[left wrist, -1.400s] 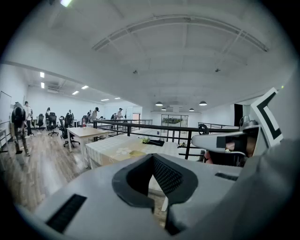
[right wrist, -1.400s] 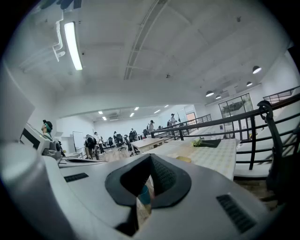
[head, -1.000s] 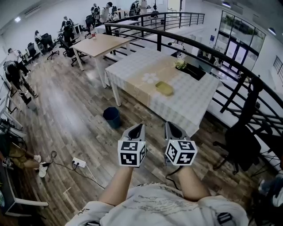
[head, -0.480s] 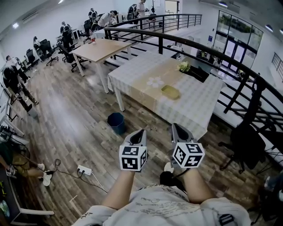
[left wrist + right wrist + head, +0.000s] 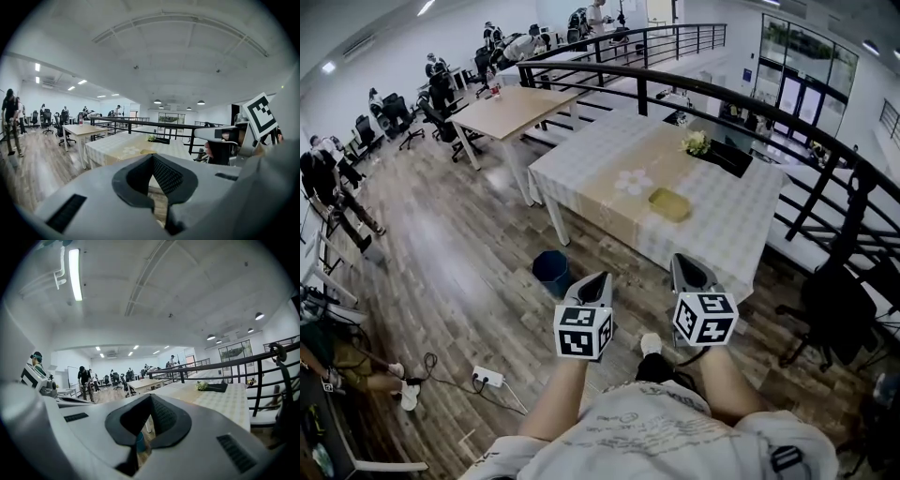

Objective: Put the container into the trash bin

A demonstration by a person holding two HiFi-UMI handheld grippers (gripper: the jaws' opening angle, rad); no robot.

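Approach step, I'd say: container untouched on desk (trash bin on floor beside it). Left gripper, right gripper: fingers pressed together, empty. Next: get closer, spread fingers.

Barely glimpsed through a narrow gap in the right gripper view: blue bin. Too small from the head view to tell contents: yellow container.

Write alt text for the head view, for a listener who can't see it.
A person's shut, empty left claw and right claw point toward a cloth-covered table bearing a shallow yellow container, some way ahead. A dark blue round trash bin stands on the wooden floor beside the table.
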